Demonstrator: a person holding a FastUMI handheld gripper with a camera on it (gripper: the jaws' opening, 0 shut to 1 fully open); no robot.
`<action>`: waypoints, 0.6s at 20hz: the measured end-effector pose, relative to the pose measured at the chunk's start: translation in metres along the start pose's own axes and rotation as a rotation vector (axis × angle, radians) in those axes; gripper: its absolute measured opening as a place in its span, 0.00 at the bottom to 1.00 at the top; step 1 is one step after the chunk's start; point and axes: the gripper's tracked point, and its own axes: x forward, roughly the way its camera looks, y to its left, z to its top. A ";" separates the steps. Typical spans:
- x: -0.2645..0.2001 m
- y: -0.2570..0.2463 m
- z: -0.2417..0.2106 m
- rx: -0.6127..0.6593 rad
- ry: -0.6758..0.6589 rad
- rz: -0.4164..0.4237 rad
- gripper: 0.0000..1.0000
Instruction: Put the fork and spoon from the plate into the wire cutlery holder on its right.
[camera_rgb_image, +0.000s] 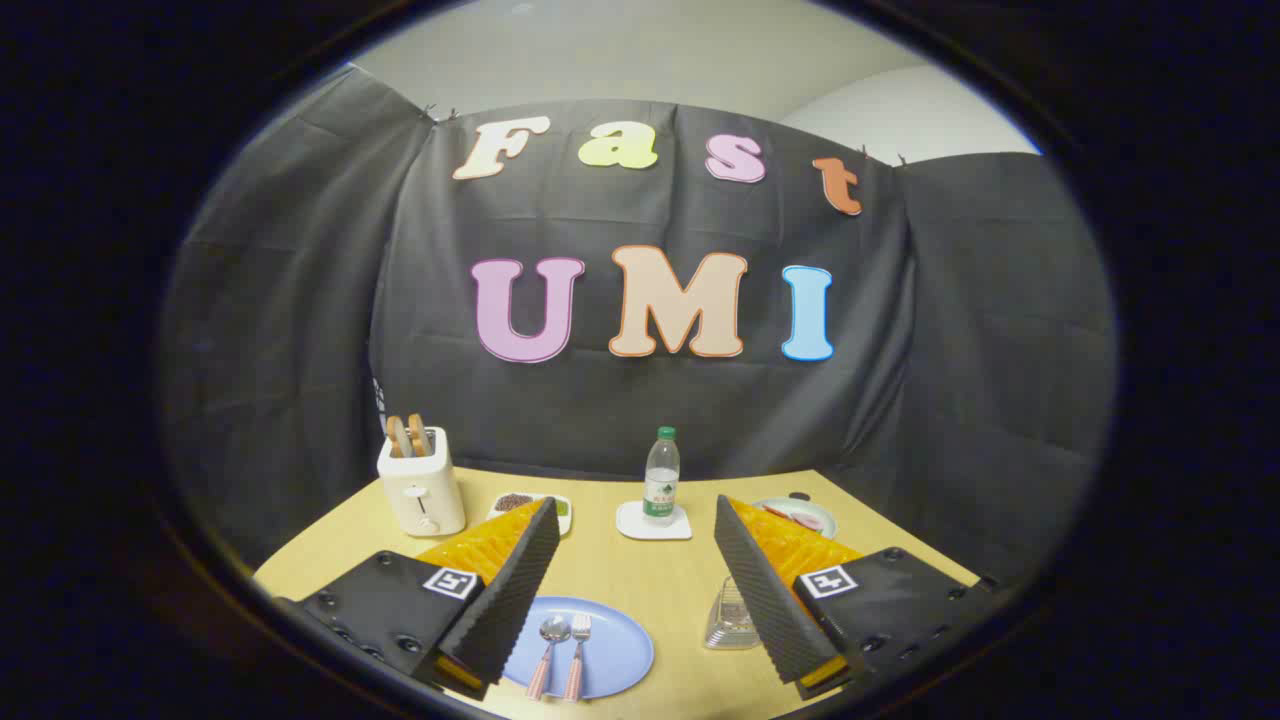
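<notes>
A light blue plate (618, 650) lies on the wooden table, low between my fingers and partly behind the left one. On it rest a spoon (548, 651) and a fork (577, 652), side by side, both with pinkish handles pointing toward me. To the plate's right stands a clear wire cutlery holder (731, 617), tucked against the inner side of my right finger. My gripper (634, 522) hovers above the table, open wide, with nothing between its fingers.
A white toaster (421, 490) with two slices stands at the back left, a small dish (527, 504) of dark bits beside it. A water bottle (661, 478) stands on a white coaster at the back middle. A plate (802, 516) with food sits at the back right.
</notes>
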 end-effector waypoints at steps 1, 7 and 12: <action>0.000 0.002 0.000 0.004 -0.002 0.001 1.00; 0.001 0.011 -0.003 0.003 0.000 0.008 1.00; -0.001 0.021 -0.015 0.003 0.021 0.017 1.00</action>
